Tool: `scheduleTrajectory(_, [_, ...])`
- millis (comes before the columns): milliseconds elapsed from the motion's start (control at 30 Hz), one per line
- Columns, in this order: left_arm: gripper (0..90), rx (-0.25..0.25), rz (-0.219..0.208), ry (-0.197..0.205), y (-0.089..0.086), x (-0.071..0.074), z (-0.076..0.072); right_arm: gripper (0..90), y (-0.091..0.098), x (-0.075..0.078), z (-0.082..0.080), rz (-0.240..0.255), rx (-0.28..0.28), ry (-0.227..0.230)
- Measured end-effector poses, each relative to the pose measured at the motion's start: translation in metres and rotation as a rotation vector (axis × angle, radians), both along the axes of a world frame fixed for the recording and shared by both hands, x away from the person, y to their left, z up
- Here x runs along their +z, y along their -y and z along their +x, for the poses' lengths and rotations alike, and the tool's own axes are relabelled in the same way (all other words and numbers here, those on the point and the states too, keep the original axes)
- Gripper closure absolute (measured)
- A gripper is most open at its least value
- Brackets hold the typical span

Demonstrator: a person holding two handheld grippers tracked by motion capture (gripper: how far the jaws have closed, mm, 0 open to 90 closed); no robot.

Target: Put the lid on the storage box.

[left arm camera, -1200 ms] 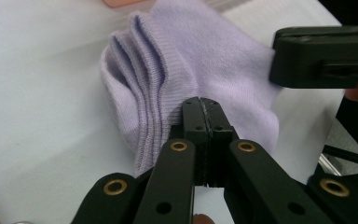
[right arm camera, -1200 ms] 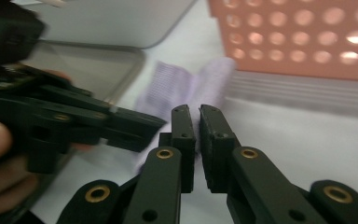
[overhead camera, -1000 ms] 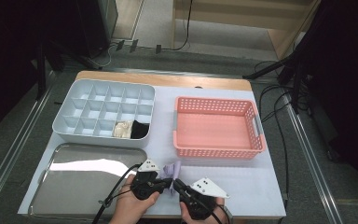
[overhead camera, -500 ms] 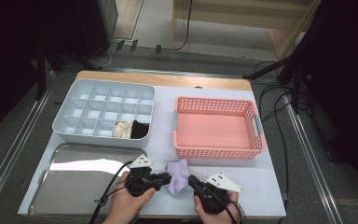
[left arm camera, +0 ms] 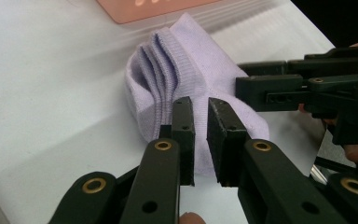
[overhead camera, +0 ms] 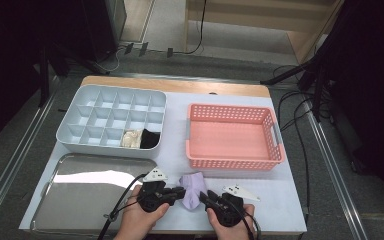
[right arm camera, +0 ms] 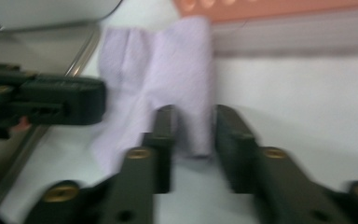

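Since a second ago both tongs have drawn apart and the lilac sock [overhead camera: 193, 188], then bunched between them, lies spread just in front of the pink basket [overhead camera: 232, 136]. Left tongs [left arm camera: 200, 135] pinch its edge, jaws just closing. Right tongs [right arm camera: 193, 140] stand parted astride it, jaws just opening. No readable writing. The basket holds nothing; left of it, the grey divided tray [overhead camera: 111, 120] holds one cream item [overhead camera: 130, 138] and one black item [overhead camera: 149, 139].

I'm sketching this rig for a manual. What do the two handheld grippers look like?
Both the left gripper and right gripper are black, each topped by a pale three-cornered plate with dark dots. Their fingers are flat black bars with brass-coloured rivets. A black cable trails from each.
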State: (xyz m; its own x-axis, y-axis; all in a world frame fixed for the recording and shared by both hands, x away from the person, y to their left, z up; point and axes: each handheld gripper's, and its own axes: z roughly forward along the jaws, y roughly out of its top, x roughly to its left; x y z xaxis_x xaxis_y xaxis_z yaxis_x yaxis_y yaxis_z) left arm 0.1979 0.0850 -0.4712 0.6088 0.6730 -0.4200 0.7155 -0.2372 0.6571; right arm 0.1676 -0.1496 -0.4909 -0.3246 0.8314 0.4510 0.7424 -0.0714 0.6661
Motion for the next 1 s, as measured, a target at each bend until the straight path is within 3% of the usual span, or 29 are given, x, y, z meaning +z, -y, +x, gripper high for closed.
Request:
scheduleTrajectory(100, [81.3, -0.005, -0.004, 0.004, 0.0, 0.002, 0.0, 83.0, 0.002, 0.004, -0.001, 0.025, 0.012, -0.009])
scheduleTrajectory(267, [81.5, -0.015, -0.008, 0.006, 0.005, 0.001, 0.0, 83.8, 0.001, 0.01, -0.002, -0.016, 0.023, 0.036])
scheduleTrajectory(400, [85.4, -0.024, 0.018, -0.011, 0.011, -0.005, 0.0, 83.2, -0.002, 0.018, -0.006, 0.041, 0.054, 0.087])
scheduleTrajectory(500, [87.7, -0.024, 0.033, -0.018, 0.015, -0.007, 0.0, 83.2, -0.01, 0.023, -0.01, 0.048, 0.087, 0.114])
scheduleTrajectory(633, [86.5, -0.022, 0.025, -0.034, 0.015, -0.006, 0.001, 83.4, -0.022, 0.024, -0.014, -0.009, 0.118, 0.149])
scheduleTrajectory(767, [80.2, -0.012, -0.012, -0.012, 0.007, 0.005, 0.001, 84.0, -0.019, 0.023, -0.012, -0.036, 0.093, 0.135])
scheduleTrajectory(900, [81.8, 0.026, -0.033, -0.006, 0.003, 0.009, 0.008, 84.0, -0.016, 0.023, -0.01, -0.034, 0.096, 0.125])
scheduleTrajectory(1000, [86.2, 0.029, 0.006, -0.01, 0.011, 0.002, 0.01, 84.0, -0.019, 0.023, -0.01, -0.037, 0.121, 0.13])
